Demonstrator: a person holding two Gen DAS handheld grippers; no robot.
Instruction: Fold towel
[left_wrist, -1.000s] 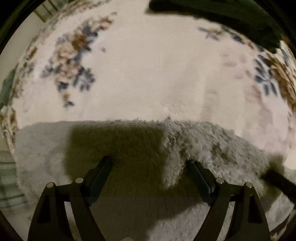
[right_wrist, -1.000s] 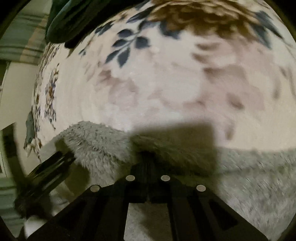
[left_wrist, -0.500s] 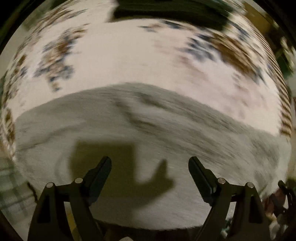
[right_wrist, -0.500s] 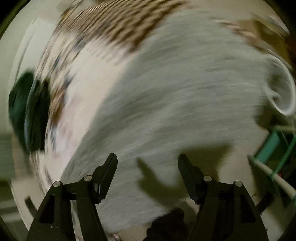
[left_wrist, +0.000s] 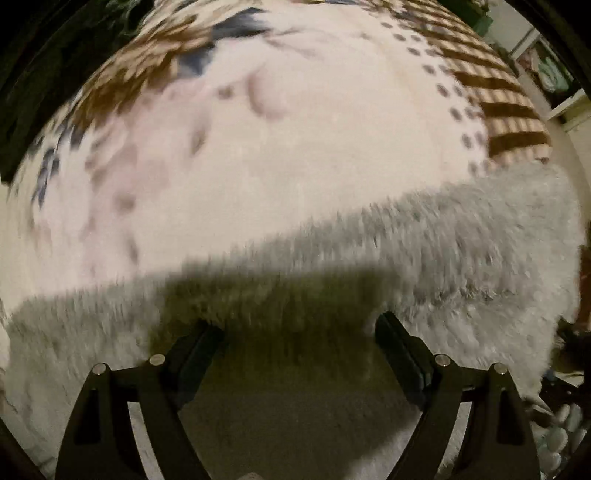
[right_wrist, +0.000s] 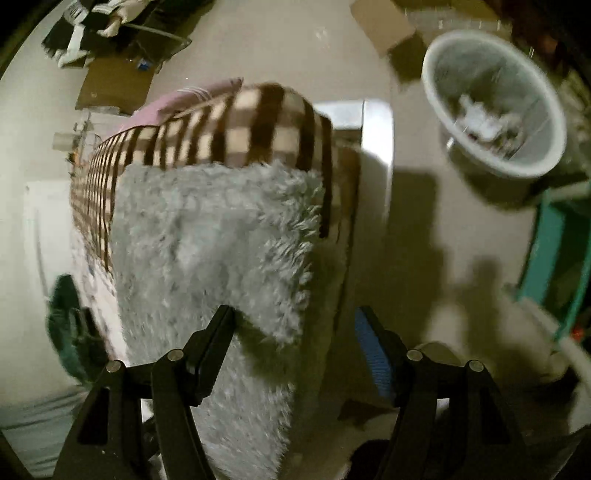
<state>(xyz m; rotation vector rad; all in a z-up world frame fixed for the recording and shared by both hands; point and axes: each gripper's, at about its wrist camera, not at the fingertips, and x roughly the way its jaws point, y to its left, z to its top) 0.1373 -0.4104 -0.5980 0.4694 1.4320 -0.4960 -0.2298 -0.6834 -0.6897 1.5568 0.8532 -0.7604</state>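
Floral bed (left_wrist: 280, 177) under grey towel (left_wrist: 461, 251); left gripper (left_wrist: 299, 332) and right gripper (right_wrist: 295, 321) at six o'clock, jaws apart, empty, likely regrasping.

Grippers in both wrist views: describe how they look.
The left gripper has two matte black fingers with cut-out triangular frames and round silver pins at the pivots. The right gripper is built the same, black with silver pins, but one of its fingers carries a blue ribbed pad. No cables, sleeves or markings show.
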